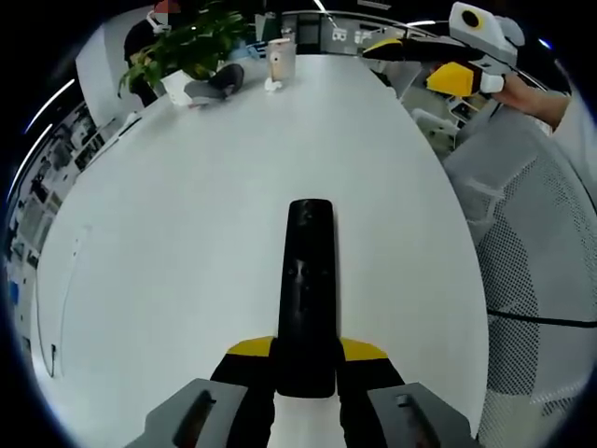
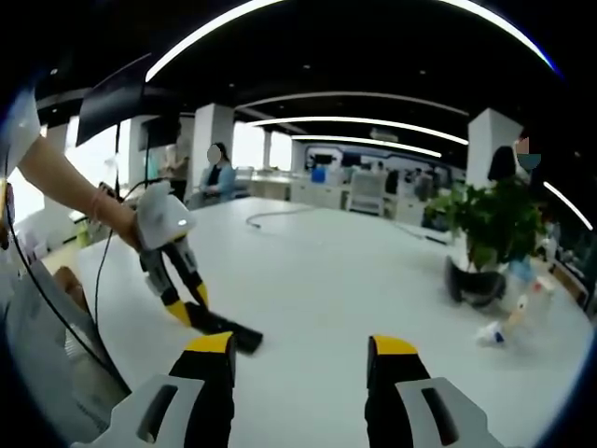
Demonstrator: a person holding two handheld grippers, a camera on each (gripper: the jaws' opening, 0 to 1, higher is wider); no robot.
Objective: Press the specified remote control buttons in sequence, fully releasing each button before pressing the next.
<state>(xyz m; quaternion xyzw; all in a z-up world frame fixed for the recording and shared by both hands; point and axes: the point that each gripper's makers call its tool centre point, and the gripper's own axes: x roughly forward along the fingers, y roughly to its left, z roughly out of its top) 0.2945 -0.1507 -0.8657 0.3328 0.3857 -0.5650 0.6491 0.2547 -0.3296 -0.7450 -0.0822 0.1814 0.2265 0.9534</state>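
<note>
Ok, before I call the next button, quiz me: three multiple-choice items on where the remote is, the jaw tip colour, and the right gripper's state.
1. Where is the remote control?
A. Between the left gripper's jaws
B. Beside the potted plant
C. On the mesh chair

2. What colour are the left gripper's jaw tips?
A. Red
B. Yellow
C. Blue

3. What state is the right gripper in?
A. Shut on a cup
B. Shut on the remote
C. Open, holding nothing

Answers: 1 A, the jaws flank its near end on the white table; 2 B, yellow pads show on both sides; 3 C, bare table shows between its jaws.
</note>
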